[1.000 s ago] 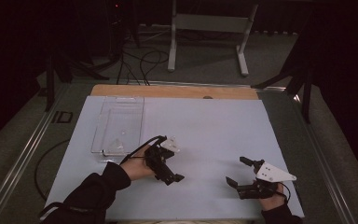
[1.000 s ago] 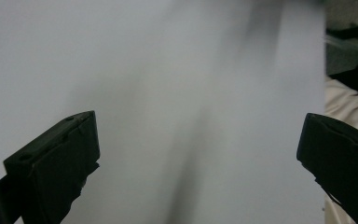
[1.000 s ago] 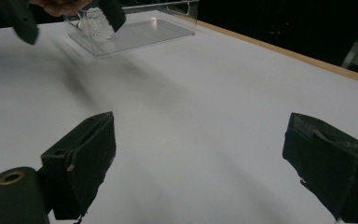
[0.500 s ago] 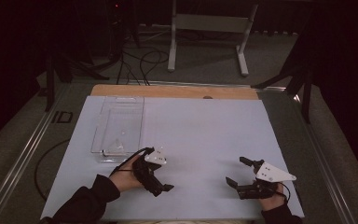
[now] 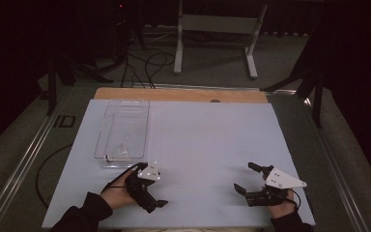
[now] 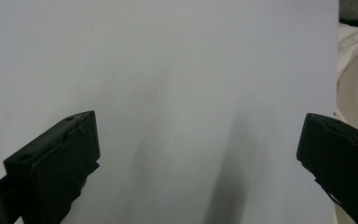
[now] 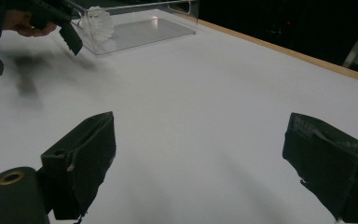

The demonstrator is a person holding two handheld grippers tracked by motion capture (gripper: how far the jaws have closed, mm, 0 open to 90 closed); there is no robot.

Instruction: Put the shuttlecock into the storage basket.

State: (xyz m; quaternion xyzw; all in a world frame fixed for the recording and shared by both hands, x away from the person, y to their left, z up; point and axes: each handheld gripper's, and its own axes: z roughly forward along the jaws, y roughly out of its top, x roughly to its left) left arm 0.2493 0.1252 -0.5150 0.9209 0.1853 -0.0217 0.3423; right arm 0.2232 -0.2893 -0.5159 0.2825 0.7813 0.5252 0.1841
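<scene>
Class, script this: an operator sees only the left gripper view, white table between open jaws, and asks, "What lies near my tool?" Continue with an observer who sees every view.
Observer: A clear box lies just beyond your left tool.
Operator: Anything in it?
Observer: A shuttlecock, at the box's near end.
Operator: And the other tool?
Observer: The right tool is open, by the near right corner of the table.

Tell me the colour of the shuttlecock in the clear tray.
White; the shuttlecock shows best in the right gripper view.
</scene>
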